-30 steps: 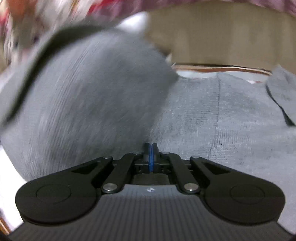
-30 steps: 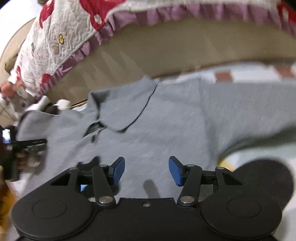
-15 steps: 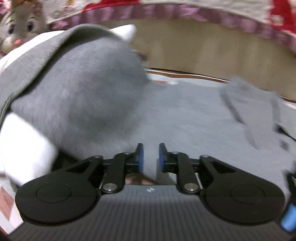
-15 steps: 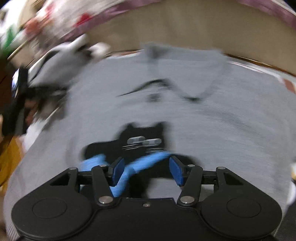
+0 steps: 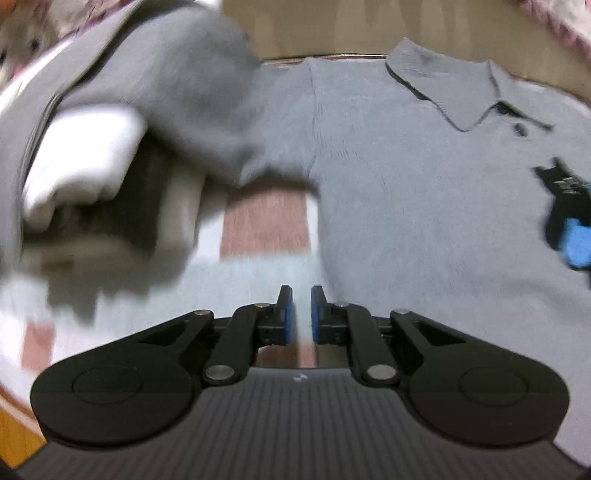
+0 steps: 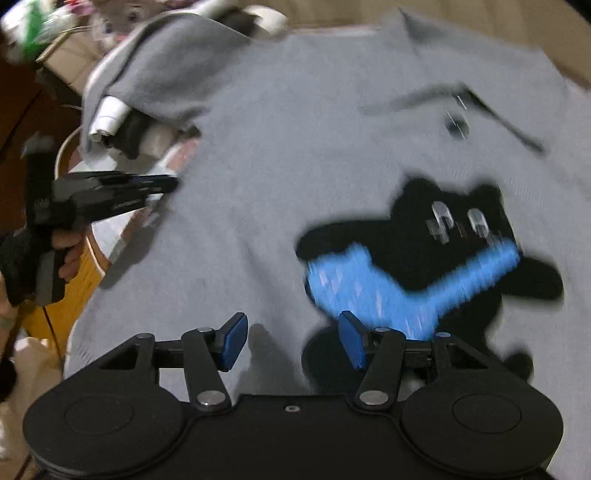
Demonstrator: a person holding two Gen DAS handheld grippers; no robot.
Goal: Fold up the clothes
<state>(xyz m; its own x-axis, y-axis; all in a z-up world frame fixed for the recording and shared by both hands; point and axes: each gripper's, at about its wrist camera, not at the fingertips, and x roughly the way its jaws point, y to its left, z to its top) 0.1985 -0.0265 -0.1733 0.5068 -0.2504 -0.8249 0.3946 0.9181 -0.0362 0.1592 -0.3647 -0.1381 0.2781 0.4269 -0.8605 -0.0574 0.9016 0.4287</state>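
A grey polo shirt (image 5: 406, 166) lies face up, its collar (image 5: 454, 92) at the far end. On its chest is a black and blue print (image 6: 424, 266). One sleeve (image 5: 177, 85) lies draped over a pile of white cloth (image 5: 81, 155) at the left. My left gripper (image 5: 299, 314) hovers over the checked sheet (image 5: 266, 225) just beside the shirt's left edge; its jaws are closing, a narrow gap remains and nothing is between them. My right gripper (image 6: 291, 339) stands open and empty above the shirt's middle, just left of the print.
A hand (image 6: 66, 251) holds the left gripper (image 6: 162, 182) at the shirt's left side in the right wrist view. A stuffed toy (image 6: 122, 18) and clutter sit at the far left. A beige bed side (image 5: 314, 26) rises behind the collar.
The left gripper, shut on the grey sleeve a second ago, has let go and swung off the shirt onto the sheet. The right gripper slid over the shirt toward the chest print, staying open.
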